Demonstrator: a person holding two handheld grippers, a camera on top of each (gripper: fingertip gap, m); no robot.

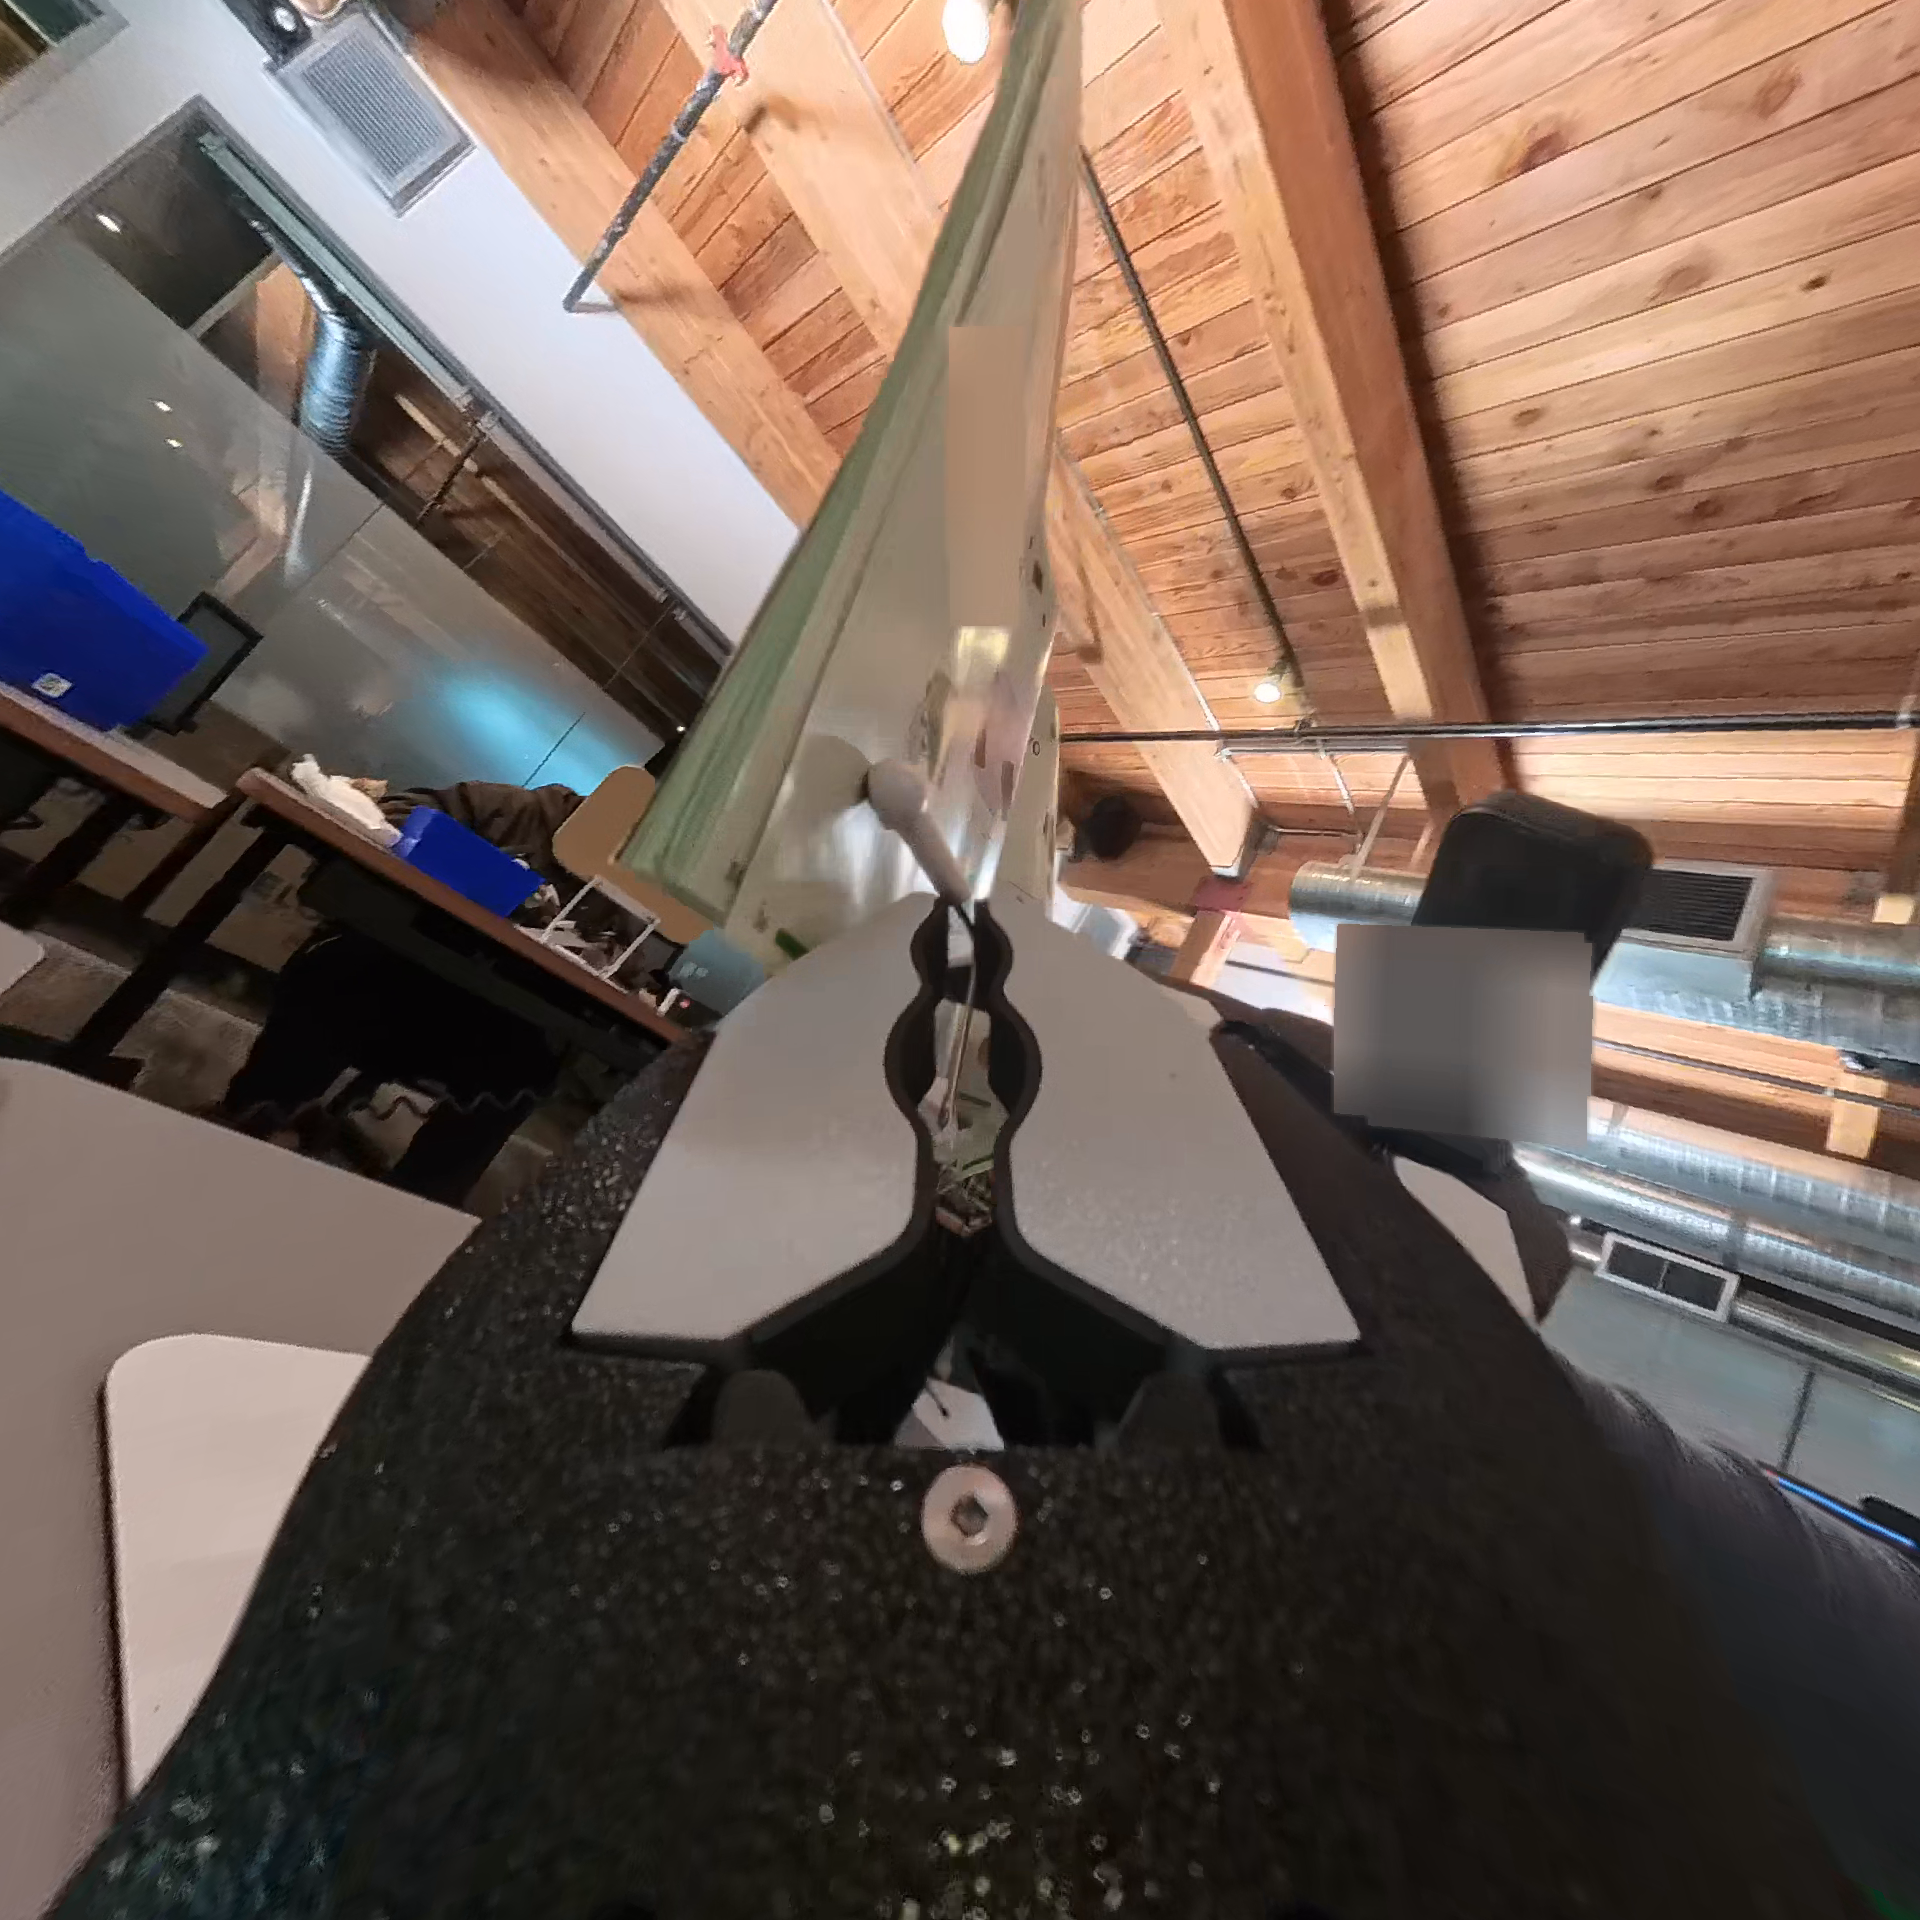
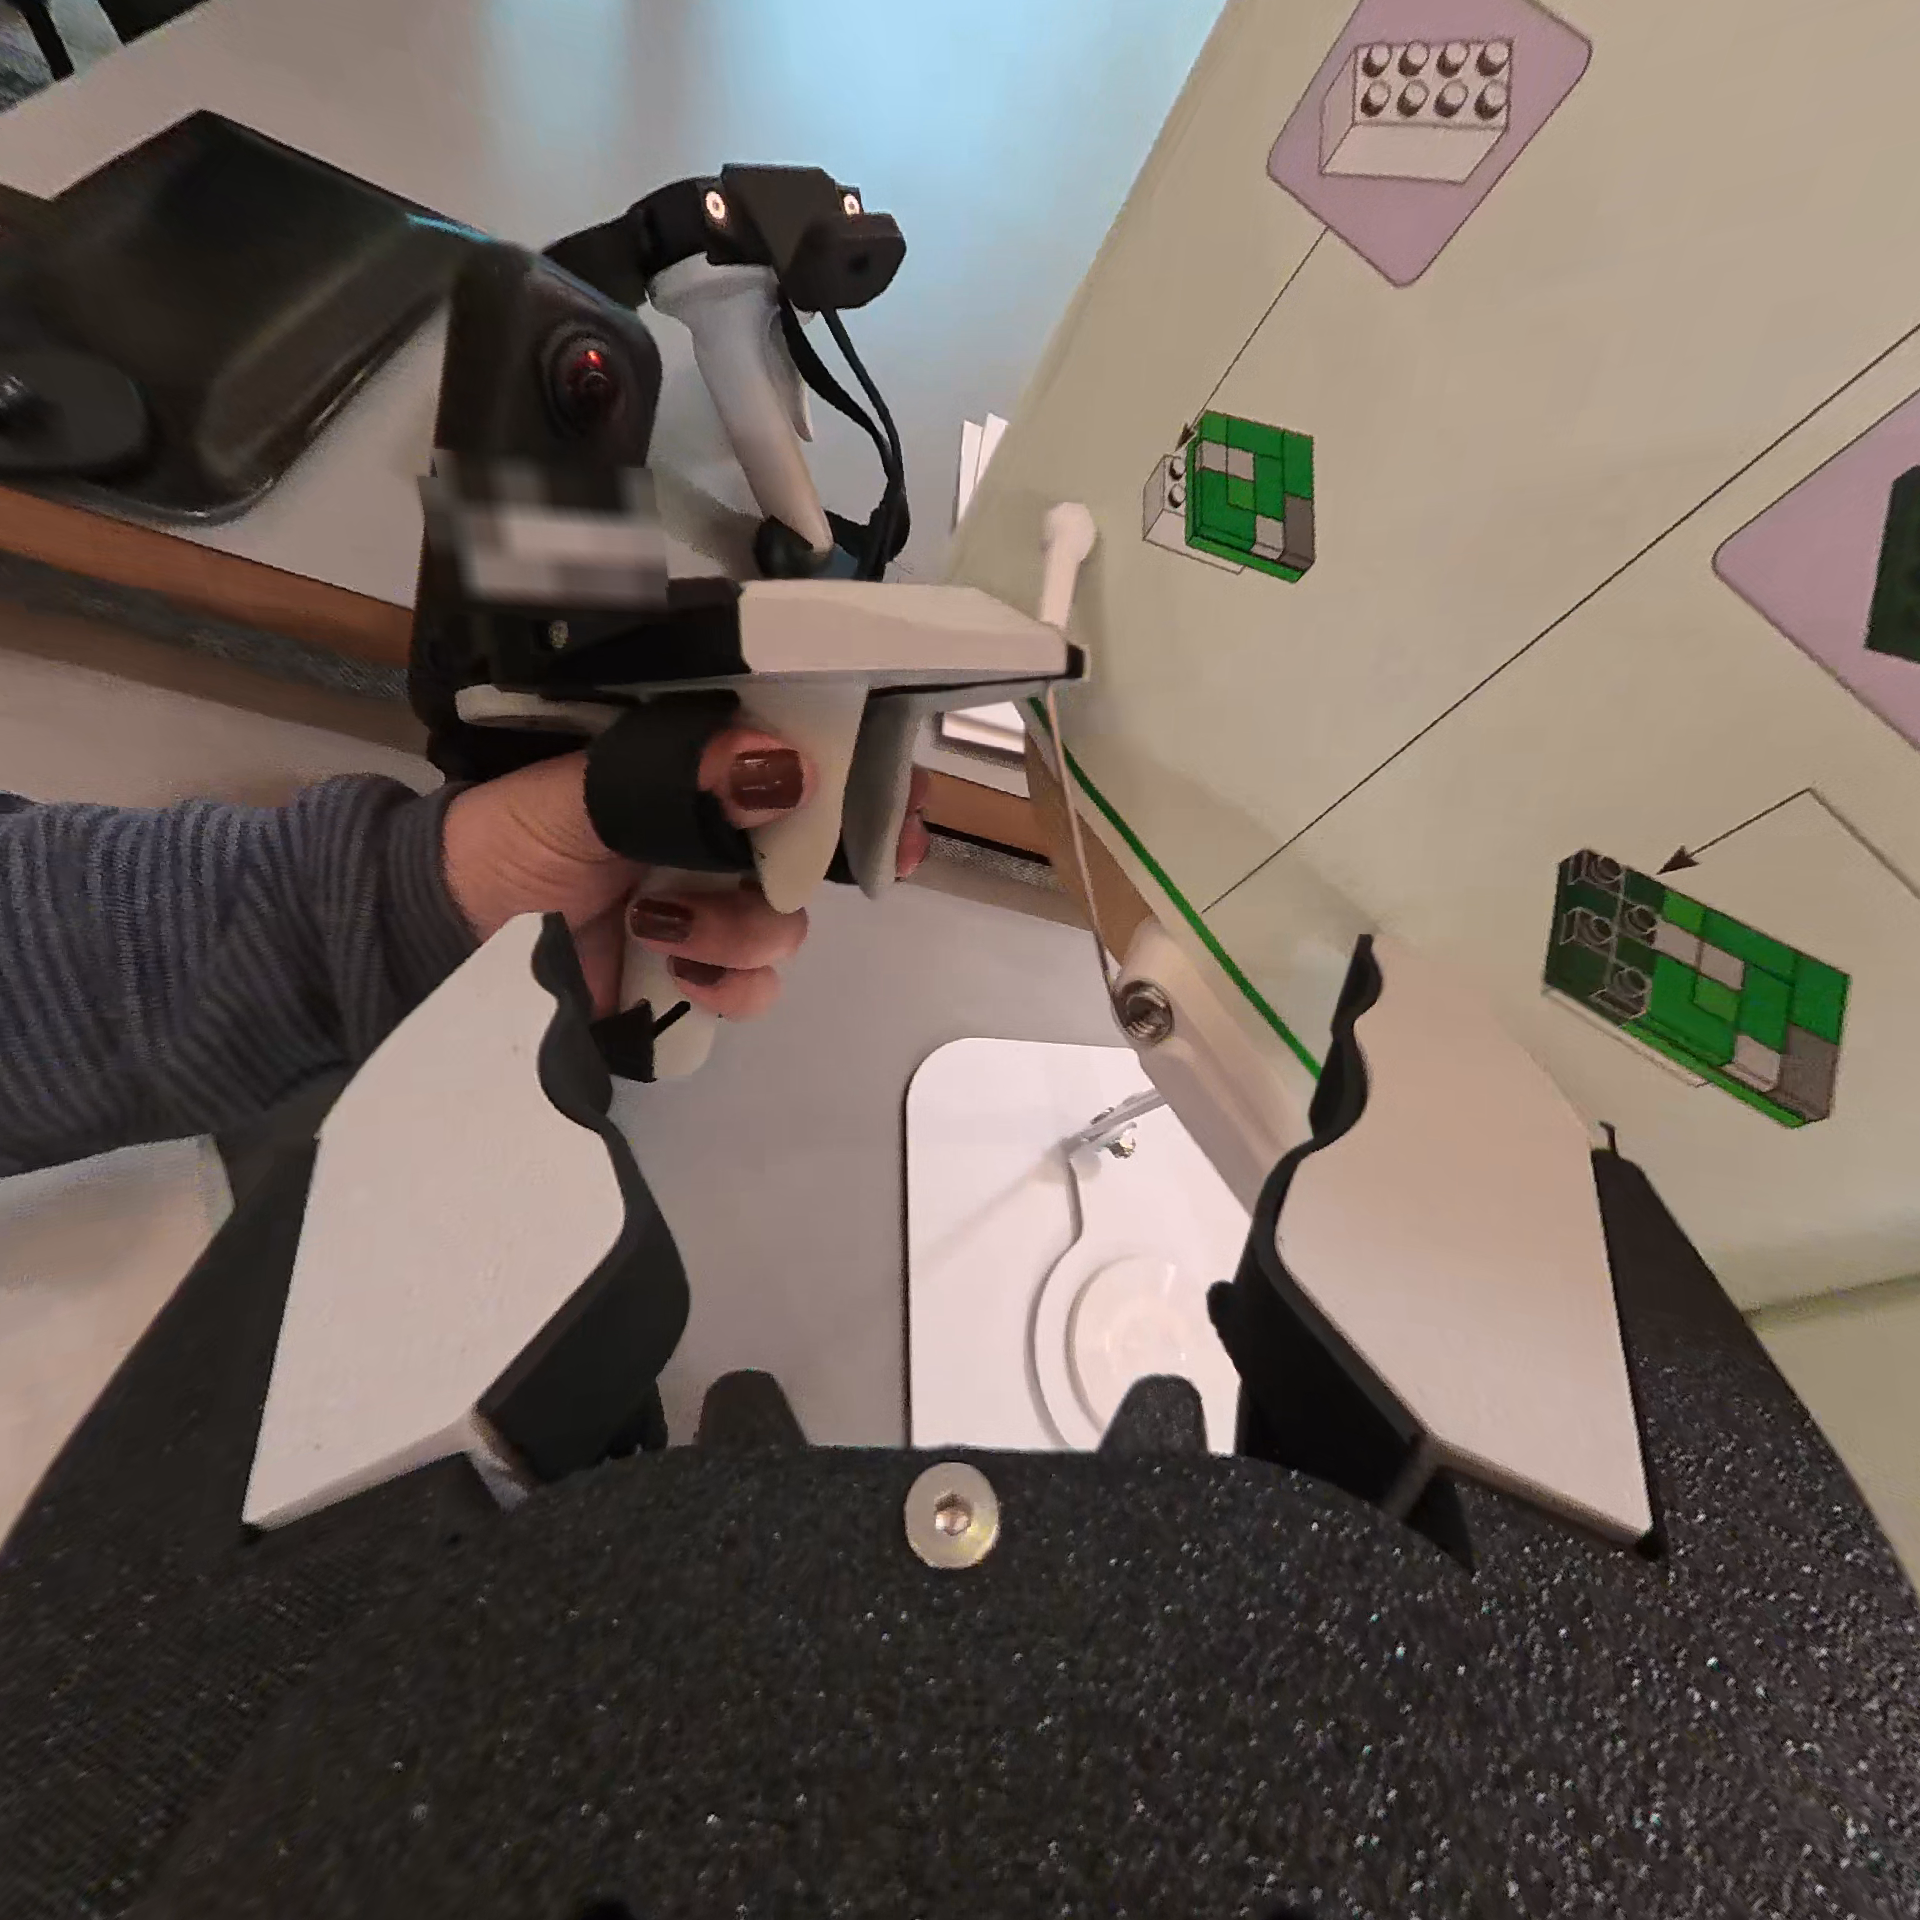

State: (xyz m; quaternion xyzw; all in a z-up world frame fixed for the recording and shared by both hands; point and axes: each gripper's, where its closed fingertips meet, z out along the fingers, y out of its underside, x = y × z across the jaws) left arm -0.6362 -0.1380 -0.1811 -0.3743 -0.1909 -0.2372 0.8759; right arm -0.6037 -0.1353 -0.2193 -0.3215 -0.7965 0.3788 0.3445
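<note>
Left gripper (image 1: pixel 961 914): fingers closed on the thin wire page holder (image 2: pixel 1062 582), its axis along the fingers.
Right gripper (image 2: pixel 977 1049): fingers wide apart, empty, instruction booklet (image 2: pixel 1507 644) just ahead-right.

Pale green instruction booklet (image 2: pixel 1507 644) with printed brick diagrams, stood tilted on a white stand. Thin white clip arm (image 1: pixel 914 821) pressed against its page edge, pinched between the closed left gripper (image 1: pixel 961 914).
</note>
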